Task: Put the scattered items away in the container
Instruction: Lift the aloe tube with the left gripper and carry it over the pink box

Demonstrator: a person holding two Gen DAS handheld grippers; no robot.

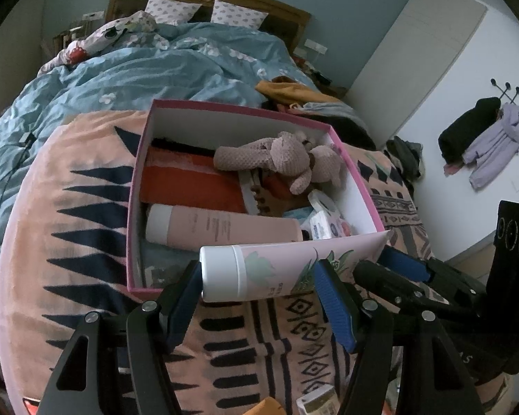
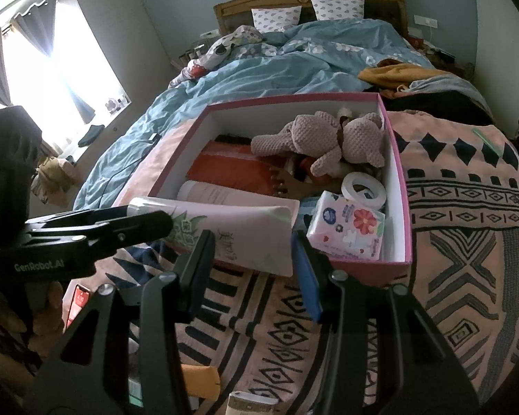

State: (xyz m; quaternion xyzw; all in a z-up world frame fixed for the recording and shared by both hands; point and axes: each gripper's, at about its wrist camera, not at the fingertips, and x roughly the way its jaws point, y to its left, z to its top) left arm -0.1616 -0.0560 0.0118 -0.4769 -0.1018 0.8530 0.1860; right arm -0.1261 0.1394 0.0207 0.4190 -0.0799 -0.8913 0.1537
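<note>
- My left gripper [image 1: 256,306] holds a pink floral tube [image 1: 294,266] crosswise between its blue pads [image 1: 335,306]; the white cap [image 1: 219,273] points left.
- My right gripper [image 2: 251,269] has its jaws spread wide with nothing between them, just behind the tube's flat crimped end [image 2: 259,238].
- The tube hangs over the near rim of the pink box [image 1: 135,207], not yet inside it.
- In the box I see a pale pink bottle [image 1: 225,230] along the near wall, an orange-red cloth [image 1: 190,181], a knitted plush toy [image 1: 283,159], a roll of white tape [image 2: 363,188] and a flowered tissue pack [image 2: 347,230].
- The box sits on a peach patterned blanket [image 1: 86,242] spread over the bed's blue duvet [image 1: 128,72].
- A small carton [image 1: 320,401] and an orange item [image 2: 200,380] lie on the blanket behind the grippers.
</note>
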